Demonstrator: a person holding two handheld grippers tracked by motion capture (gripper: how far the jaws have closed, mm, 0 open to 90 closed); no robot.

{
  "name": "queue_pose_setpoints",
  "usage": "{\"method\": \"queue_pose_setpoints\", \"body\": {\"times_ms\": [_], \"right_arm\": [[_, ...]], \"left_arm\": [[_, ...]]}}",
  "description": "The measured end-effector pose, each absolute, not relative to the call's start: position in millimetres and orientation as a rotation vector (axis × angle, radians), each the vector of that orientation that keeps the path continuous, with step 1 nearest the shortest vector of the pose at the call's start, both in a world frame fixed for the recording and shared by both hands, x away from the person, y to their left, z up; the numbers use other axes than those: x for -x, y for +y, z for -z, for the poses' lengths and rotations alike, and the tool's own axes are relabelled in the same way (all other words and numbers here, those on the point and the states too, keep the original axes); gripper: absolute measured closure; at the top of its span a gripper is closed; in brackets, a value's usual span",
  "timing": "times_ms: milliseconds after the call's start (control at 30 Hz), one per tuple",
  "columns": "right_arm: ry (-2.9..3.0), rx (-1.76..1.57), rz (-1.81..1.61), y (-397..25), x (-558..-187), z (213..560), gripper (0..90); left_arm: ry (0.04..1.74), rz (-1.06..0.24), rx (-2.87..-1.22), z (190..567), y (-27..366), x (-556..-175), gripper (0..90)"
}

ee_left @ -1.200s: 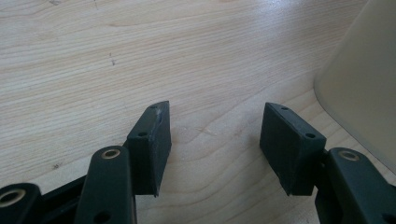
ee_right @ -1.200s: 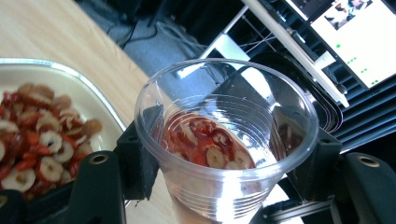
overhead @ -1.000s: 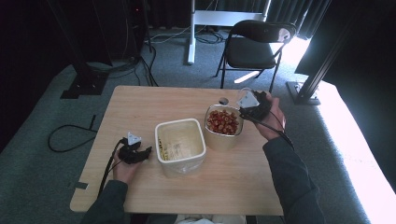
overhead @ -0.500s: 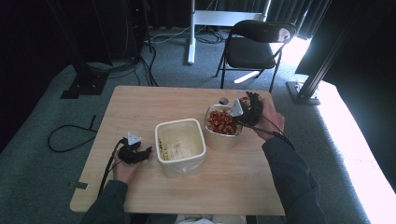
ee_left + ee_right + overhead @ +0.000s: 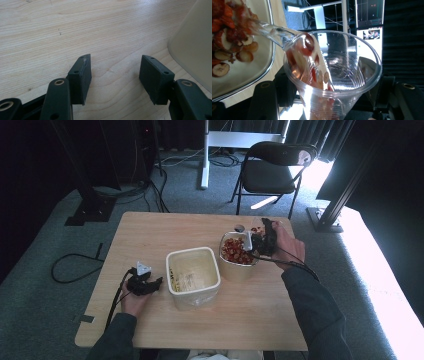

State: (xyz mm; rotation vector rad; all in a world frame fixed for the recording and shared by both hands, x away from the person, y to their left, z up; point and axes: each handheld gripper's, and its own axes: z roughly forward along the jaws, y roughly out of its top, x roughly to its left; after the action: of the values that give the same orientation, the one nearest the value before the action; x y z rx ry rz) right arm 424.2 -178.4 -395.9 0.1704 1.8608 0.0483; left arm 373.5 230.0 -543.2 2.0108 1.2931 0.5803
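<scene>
My right gripper [image 5: 263,240] is shut on a clear plastic cup [image 5: 337,75], tipped on its side with its lip over the rim of a small tub [image 5: 236,267]. Red and white dried fruit pieces [image 5: 229,37] lie in that tub, and more of them slide along the cup's wall. In the high view the cup [image 5: 248,240] hangs over the tub's right edge. My left gripper [image 5: 145,284] rests on the wooden table [image 5: 165,230], open, with nothing between its jaws. Its view has bare wood between the fingers [image 5: 80,77] and a cream container [image 5: 195,42] at the right.
The larger cream container [image 5: 193,276] stands mid-table between the two hands, with pale bits inside. A small round object [image 5: 239,227] lies on the table behind the fruit tub. A black folding chair [image 5: 277,170] stands beyond the far edge.
My right gripper has moved left to the fruit tub and tipped the cup over its rim. The left gripper has stayed put.
</scene>
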Motion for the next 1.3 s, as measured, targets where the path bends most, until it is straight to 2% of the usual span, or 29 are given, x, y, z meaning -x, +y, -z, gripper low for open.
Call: {"method": "queue_pose_setpoints", "body": {"times_ms": [1300], "right_arm": [[1.767, 0.026, 0.124, -163.3, -415.4, 396.6, 36.0]], "left_arm": [[1.293, -0.578, -2.012, 543.1, 230.0, -373.5, 44.0]]}}
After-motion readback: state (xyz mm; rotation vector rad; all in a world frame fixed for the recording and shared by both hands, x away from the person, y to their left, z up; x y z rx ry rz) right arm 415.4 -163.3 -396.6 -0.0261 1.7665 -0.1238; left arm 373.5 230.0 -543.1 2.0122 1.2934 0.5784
